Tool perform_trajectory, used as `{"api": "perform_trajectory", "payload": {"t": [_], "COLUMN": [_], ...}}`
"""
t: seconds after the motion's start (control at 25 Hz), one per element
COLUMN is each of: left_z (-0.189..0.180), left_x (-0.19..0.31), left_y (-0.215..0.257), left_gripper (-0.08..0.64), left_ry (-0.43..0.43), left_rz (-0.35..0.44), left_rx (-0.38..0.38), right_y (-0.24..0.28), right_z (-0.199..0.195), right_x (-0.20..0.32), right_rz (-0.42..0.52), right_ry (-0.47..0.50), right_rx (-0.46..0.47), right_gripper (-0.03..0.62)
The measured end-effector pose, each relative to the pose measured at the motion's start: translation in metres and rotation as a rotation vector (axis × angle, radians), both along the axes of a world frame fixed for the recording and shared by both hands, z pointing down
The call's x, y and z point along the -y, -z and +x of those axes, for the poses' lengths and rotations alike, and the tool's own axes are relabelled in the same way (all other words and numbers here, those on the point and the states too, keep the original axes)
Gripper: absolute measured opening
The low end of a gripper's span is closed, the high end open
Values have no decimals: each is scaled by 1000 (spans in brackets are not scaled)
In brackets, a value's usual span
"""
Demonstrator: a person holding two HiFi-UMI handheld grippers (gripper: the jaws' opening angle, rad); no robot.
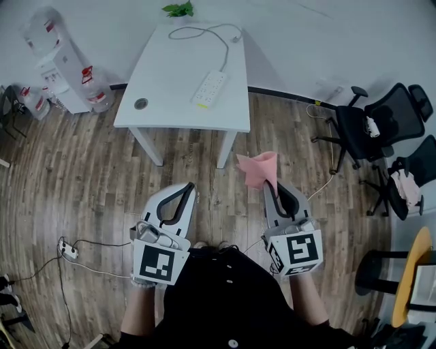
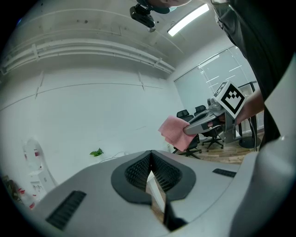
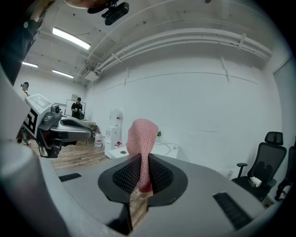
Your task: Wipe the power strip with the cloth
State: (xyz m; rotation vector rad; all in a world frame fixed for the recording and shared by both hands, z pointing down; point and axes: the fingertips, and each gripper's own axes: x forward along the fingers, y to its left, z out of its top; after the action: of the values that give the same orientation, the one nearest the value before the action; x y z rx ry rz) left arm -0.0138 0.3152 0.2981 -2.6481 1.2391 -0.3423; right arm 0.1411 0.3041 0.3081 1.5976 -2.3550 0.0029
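A white power strip point(image 1: 209, 88) lies on the white table point(image 1: 170, 102) ahead, its grey cable curling toward the far edge. My right gripper point(image 1: 272, 185) is shut on a pink cloth point(image 1: 259, 168), which sticks up beyond its tips; the right gripper view shows the pink cloth point(image 3: 141, 148) pinched between the jaws. My left gripper point(image 1: 189, 189) is shut with nothing in it, held level with the right one, well short of the table. In the left gripper view the pink cloth point(image 2: 175, 131) and right gripper point(image 2: 203, 123) show to the right.
A water dispenser point(image 1: 61, 68) with bottles stands left of the table. Black office chairs point(image 1: 381, 129) sit to the right. A second power strip with cables point(image 1: 68, 251) lies on the wooden floor at left. A small green plant point(image 1: 178, 9) sits at the table's far edge.
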Motion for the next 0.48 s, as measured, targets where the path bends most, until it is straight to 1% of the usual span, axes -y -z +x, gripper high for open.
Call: {"api": "perform_trajectory", "payload": {"t": [0.48], "left_z": [-26], "left_x": [-2], "left_y": [0], "left_gripper": [14], "left_ry": [-26], "left_rz": [12], "left_rx": [-11], "right_y": [0], "right_z": [-23], "right_x": [-2], "right_rz": [17], "right_ry": [-45], "right_rx": [0], "right_gripper": [60]}}
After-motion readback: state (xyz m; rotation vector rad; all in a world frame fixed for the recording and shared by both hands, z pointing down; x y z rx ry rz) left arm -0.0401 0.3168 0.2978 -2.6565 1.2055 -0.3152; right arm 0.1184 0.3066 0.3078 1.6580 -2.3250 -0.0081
